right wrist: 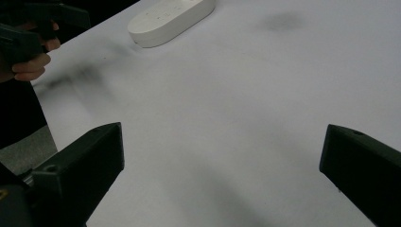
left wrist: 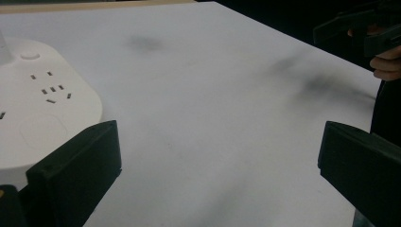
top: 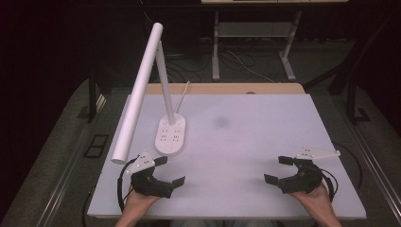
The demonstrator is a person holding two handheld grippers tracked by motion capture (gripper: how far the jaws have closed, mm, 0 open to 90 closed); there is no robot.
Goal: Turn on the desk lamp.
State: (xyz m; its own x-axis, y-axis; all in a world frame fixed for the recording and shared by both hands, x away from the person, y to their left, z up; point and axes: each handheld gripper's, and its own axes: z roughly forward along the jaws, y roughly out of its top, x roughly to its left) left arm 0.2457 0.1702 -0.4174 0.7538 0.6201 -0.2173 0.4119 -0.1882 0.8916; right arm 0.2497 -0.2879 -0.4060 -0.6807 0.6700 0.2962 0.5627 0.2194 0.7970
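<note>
Item one, nearest you: left claw (top: 171, 170), held low over the front left of the bench (top: 246, 142), jaws spread wide with nothing between them. Item two: right claw (top: 275, 169), over the front right, jaws likewise at full spread and empty, well apart from everything. Item three, just beyond your left claw: desk lamp, its white oval base (top: 171, 135) set with sockets and a button, flat on the bench; in the left gripper view that base (left wrist: 42, 113) sits just beside the left jaw. Item four: the thin upright stem (top: 165, 80) rising from the base's far end, carrying the long white tube head (top: 138, 90), which slants down toward you and overhangs the bench's left edge, its low end near your left claw. Risks, as you judge them: raise the left claw carelessly and its top plate likely knocks the tube end, swinging the head or tipping the lamp; push on the base and it may slide on the smooth surface; close on the stem off-centre and the tall lamp may topple. Item five, farthest: the cord (top: 182, 97) trailing off the back edge may snag if you drag the base.
</note>
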